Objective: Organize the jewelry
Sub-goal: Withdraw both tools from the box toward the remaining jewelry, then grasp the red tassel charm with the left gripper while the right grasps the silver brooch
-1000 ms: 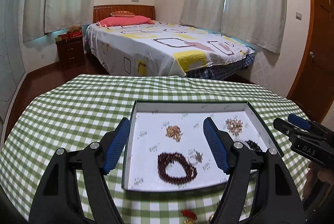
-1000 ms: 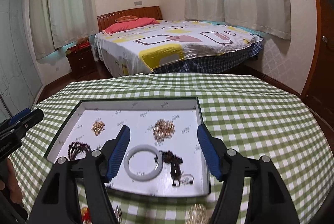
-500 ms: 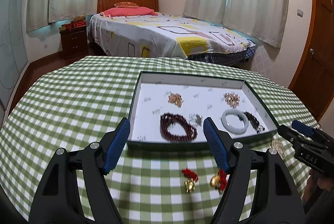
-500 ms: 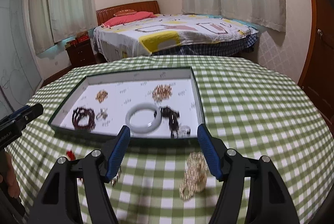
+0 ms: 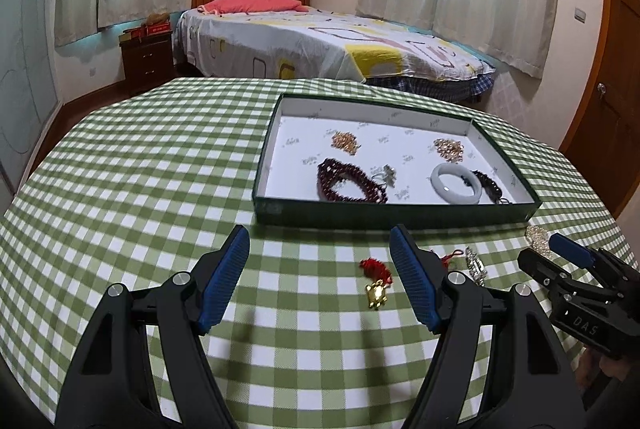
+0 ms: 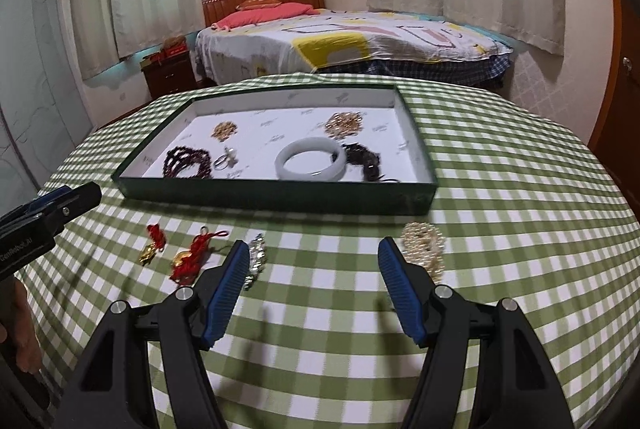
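Note:
A dark green tray [image 5: 394,217] [image 6: 276,195] with a white floor holds a dark red bead bracelet [image 5: 350,181] [image 6: 187,163], a white jade bangle [image 5: 456,183] [image 6: 310,165], gold clusters, a ring and dark beads. On the cloth in front lie a gold charm with red cord [image 5: 377,287] [image 6: 151,247], a second red-corded charm [image 6: 191,256], a silver bracelet [image 6: 256,259] [image 5: 475,267] and a pale gold chain [image 6: 426,243]. My left gripper [image 5: 320,275] is open and empty, nearest the first charm. My right gripper [image 6: 310,287] is open and empty between bracelet and chain.
The round table wears a green checked cloth [image 5: 140,165]. Beyond it stand a bed [image 5: 320,45], a dark nightstand [image 5: 148,57] and curtained windows. A wooden door [image 5: 608,77] is at the right. The right gripper shows in the left wrist view [image 5: 576,273].
Both grippers have drawn back from over the tray toward the table's near side. The loose pieces in front of the tray have come into view. Both stay open.

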Demonstrator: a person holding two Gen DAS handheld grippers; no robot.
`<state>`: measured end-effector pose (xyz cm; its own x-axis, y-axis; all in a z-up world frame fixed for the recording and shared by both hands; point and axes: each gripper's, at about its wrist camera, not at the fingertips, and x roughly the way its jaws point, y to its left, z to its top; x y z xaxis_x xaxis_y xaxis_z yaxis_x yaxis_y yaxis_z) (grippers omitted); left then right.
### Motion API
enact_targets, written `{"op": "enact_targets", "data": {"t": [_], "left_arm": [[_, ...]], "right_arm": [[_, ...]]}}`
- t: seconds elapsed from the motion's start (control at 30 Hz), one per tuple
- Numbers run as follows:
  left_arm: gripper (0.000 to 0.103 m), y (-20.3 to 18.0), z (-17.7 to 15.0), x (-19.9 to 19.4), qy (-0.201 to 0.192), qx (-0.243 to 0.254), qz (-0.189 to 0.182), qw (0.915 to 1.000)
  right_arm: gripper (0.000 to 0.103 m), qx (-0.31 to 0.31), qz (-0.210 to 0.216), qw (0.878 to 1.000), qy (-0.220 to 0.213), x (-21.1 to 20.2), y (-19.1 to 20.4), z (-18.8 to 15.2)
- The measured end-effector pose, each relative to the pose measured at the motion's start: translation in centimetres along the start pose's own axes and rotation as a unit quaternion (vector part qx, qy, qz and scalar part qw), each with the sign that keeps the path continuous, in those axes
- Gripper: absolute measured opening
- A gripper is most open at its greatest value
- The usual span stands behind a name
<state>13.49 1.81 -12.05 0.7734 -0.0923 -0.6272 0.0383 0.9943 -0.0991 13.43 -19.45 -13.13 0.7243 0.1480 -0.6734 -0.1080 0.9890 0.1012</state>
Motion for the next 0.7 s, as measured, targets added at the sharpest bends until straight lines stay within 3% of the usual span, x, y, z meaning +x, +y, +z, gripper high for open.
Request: {"op": "enact_targets", "data": {"t": [0.6, 0.7], "left_arm": [[0.071, 1.5, -0.4, 0.6, 0.015, -0.013, 0.013, 0.9997], [0.071, 1.5, -0.5, 0.8, 0.017, -0.013, 0.013, 0.9997]], "right_arm": [[0.049, -0.026, 0.019, 0.997, 0.07, 4.0, 3.0, 0.4], [0.043, -0.033, 0.017, 0.996, 0.078, 4.2, 3.2, 0.2]]}}
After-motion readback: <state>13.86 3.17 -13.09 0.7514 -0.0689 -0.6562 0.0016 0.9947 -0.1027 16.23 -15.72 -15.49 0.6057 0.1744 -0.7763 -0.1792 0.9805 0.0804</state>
